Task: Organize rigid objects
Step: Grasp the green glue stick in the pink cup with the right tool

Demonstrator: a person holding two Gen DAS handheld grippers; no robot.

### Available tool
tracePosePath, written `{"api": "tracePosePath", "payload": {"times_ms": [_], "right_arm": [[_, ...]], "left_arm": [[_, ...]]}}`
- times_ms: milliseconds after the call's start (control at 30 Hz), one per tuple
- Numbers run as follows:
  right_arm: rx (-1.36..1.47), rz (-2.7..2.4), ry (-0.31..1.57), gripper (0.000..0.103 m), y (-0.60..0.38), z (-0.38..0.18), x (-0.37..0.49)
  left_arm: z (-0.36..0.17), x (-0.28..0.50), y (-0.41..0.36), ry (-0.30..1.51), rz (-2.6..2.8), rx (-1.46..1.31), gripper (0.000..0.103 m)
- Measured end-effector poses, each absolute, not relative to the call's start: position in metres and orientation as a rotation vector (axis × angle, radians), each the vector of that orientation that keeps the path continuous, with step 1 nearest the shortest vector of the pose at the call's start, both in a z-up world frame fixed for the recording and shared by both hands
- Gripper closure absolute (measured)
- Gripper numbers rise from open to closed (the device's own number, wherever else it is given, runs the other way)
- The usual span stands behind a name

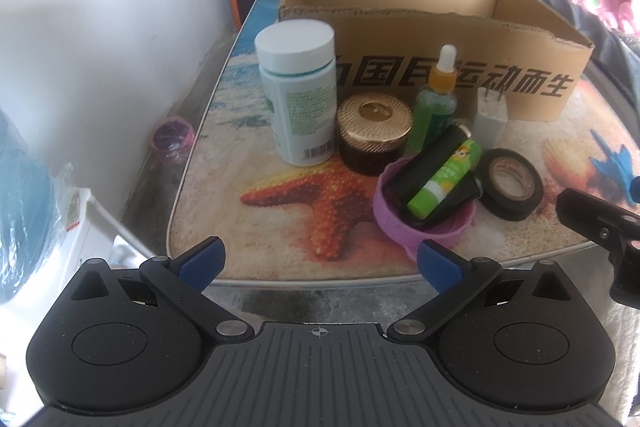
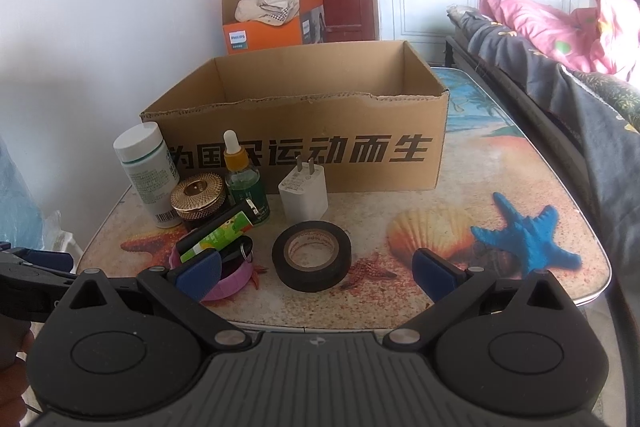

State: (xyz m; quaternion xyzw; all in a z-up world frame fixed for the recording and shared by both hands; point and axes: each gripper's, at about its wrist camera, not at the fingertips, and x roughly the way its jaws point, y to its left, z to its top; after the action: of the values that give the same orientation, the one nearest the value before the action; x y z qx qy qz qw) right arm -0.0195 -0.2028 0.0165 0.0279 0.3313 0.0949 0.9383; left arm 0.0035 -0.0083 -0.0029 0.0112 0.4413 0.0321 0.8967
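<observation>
— Blue-padded, both of them: the left gripper (image 1: pixel 318 259) and right gripper (image 2: pixel 318 273) hang with fingers spread wide, holding nothing, at the table's near edge.

— And ahead?

— Black tape roll (image 2: pixel 311 255) lies flat before the right one; purple lid (image 1: pixel 424 215) holding a green tube (image 1: pixel 446 179) nearer the left. White bottle (image 1: pixel 298 95), gold-lidded jar (image 1: pixel 374 133), dropper bottle (image 1: pixel 436 99) and charger (image 2: pixel 303 193) stand before the cardboard box (image 2: pixel 304 151).

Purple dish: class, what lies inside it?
Inside the purple dish lie a green glue stick and black cylinders, leaning over its rim. A metal ring shows beside them. The dish floor beneath them is covered, so anything smaller there cannot be seen.
</observation>
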Motion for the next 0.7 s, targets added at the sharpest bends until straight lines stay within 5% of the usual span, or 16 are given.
{"api": "tracePosePath", "payload": {"times_ms": [433, 533, 700], "right_arm": [[0.25, 0.309, 0.622, 0.004, -0.223, 0.013, 0.003], [0.299, 0.379, 0.631, 0.014, -0.223, 0.01, 0.017], [0.367, 0.479, 0.688, 0.033, -0.213, -0.006, 0.043]], "left_arm": [[0.005, 0.005, -0.021, 0.723, -0.13, -0.016, 0.002], [0.004, 0.011, -0.029, 0.732, -0.172, 0.004, 0.01], [-0.003, 0.021, -0.04, 0.772, -0.232, 0.029, 0.037]]}}
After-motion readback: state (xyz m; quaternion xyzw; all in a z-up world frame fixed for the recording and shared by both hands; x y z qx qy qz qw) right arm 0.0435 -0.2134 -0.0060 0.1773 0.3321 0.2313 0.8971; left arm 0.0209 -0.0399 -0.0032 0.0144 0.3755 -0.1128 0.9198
